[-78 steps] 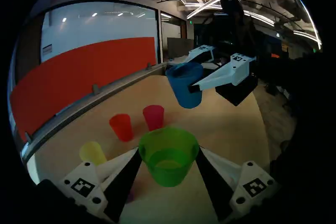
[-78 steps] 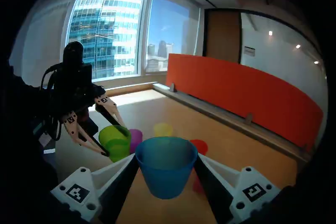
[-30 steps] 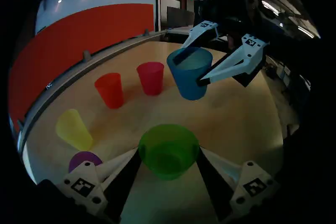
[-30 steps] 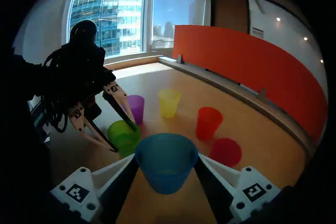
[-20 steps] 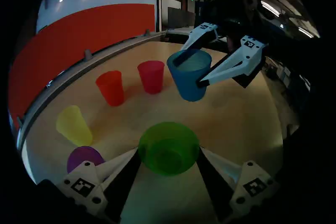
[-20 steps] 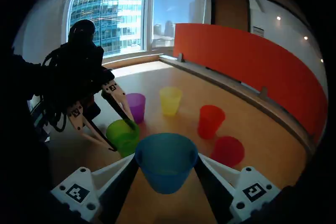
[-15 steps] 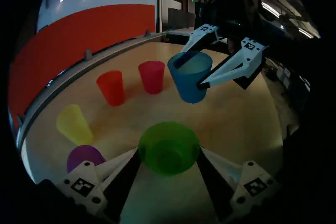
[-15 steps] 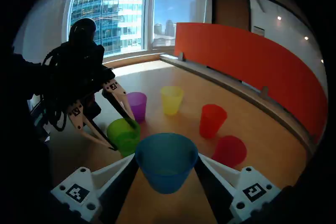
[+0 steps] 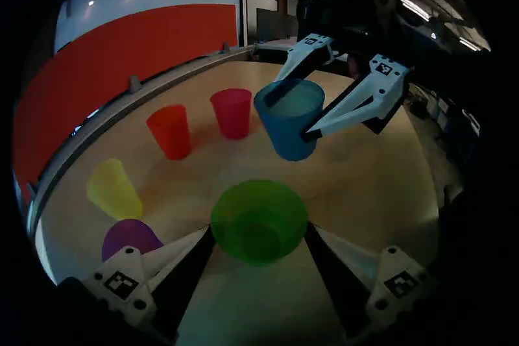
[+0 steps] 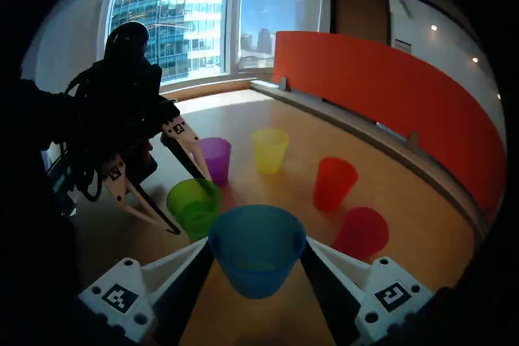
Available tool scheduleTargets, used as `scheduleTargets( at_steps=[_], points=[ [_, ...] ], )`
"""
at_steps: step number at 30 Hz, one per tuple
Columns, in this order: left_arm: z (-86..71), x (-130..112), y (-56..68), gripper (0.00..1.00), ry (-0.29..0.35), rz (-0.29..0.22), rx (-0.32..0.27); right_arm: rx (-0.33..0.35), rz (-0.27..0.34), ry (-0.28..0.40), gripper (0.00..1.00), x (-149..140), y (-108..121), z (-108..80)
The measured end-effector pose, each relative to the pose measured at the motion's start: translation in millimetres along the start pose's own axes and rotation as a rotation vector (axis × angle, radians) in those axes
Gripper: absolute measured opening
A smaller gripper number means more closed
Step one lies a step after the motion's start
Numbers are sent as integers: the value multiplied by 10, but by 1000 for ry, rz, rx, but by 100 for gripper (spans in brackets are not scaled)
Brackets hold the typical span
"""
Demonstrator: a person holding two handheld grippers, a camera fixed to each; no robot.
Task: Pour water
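In the left gripper view my left gripper (image 9: pixel 259 229) is shut on a green cup (image 9: pixel 259 221), held just above the wooden table (image 9: pixel 363 171). Farther off in that view the right gripper (image 9: pixel 295 115) grips a blue cup (image 9: pixel 289 119) that leans a little. The right gripper view has my right gripper (image 10: pixel 257 252) shut on the blue cup (image 10: pixel 257 248), with a little liquid at its bottom. To the left there, the left gripper (image 10: pixel 188 206) carries the green cup (image 10: pixel 193 206), with a dark-sleeved person (image 10: pixel 110 119) behind it.
Red (image 9: pixel 170 132), pink (image 9: pixel 231 112), yellow (image 9: pixel 115 188) and purple (image 9: pixel 130 239) cups stand on the table, left of the held cups. An orange partition (image 9: pixel 123 67) runs along the table's far side. In the right gripper view windows (image 10: pixel 188 15) lie behind the person.
Both cups have come down toward the table since 2.6 s ago. Over the last second the blue cup shifted slightly left and the green cup tilted a bit more forward.
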State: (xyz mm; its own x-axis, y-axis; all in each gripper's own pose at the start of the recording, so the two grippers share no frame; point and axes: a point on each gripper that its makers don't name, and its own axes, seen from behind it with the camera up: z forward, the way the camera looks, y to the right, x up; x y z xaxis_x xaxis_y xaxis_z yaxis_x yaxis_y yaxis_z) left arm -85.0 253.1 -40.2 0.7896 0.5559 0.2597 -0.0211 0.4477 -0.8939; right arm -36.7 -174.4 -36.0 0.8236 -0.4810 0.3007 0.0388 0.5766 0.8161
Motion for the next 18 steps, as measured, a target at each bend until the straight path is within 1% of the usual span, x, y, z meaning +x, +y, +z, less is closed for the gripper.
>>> scheduleTargets(
  at_steps=[5,11,14,18],
  points=[
    [-32,-53,23,99,-5,-4,1,-3,-10,-10,91,-38,-10,64],
    [-91,-169,41,99,-12,4,18,11,9,-22,91,-102,-60,193],
    [-116,-238,43,99,-18,-8,28,8,11,-31,91,-146,-56,265],
    [-180,-315,59,99,-18,-37,32,10,6,-42,91,-193,-67,344]
  ],
)
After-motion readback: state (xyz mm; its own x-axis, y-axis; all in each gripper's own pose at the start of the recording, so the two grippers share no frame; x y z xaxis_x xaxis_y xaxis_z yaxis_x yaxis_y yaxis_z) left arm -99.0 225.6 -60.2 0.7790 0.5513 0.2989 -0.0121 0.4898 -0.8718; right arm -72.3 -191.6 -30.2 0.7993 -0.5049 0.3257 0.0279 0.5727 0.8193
